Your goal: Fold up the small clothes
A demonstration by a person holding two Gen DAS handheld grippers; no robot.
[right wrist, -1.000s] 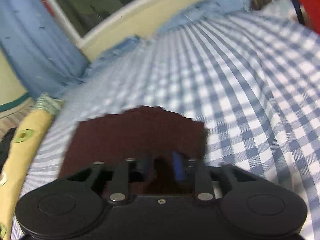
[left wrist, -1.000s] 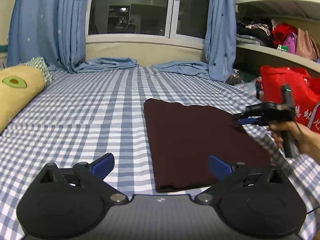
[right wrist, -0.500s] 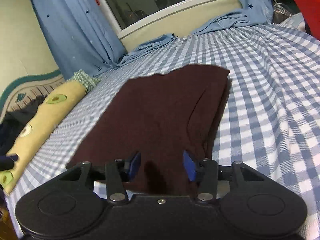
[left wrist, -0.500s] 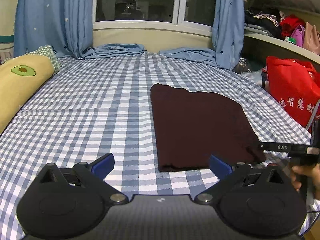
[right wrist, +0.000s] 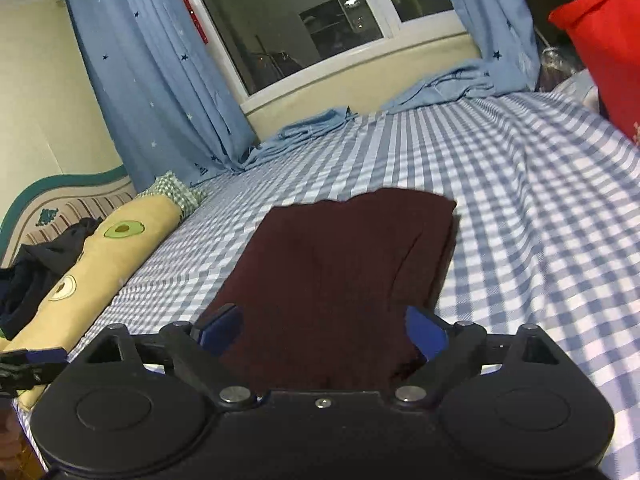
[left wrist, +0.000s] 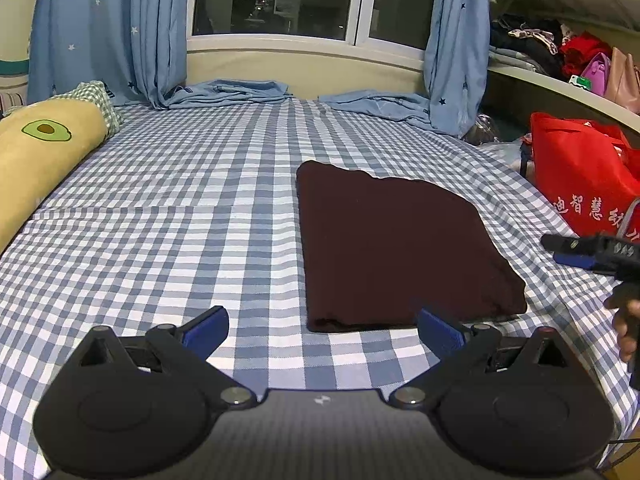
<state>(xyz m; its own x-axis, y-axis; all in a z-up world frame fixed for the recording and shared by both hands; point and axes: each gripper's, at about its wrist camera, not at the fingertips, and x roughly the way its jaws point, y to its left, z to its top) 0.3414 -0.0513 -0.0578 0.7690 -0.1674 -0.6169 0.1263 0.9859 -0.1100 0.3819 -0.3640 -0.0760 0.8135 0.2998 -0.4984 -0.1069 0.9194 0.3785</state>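
A dark maroon garment (left wrist: 400,240) lies folded into a flat rectangle on the blue-and-white checked bed sheet (left wrist: 180,216). My left gripper (left wrist: 320,328) hovers open just in front of its near edge, nothing between the blue pads. Seen from the right wrist, the same maroon garment (right wrist: 344,272) stretches away from my right gripper (right wrist: 320,330), whose jaws are opening wide above its near end; the pads do not press on the cloth. In the left wrist view, the right gripper (left wrist: 572,252) shows at the right edge, held by a hand (left wrist: 628,320).
A yellow avocado-print pillow (left wrist: 36,160) lies along the bed's left side. A red bag (left wrist: 580,176) stands by the right edge under shelves of clothes. Blue curtains (left wrist: 108,32) pool on the sheet below the window. Dark clothing (right wrist: 32,276) lies beyond the pillow.
The right gripper pulled back from over the garment toward the bed's right edge and spread its jaws from narrow to wide. The left gripper stayed open and nearly still.
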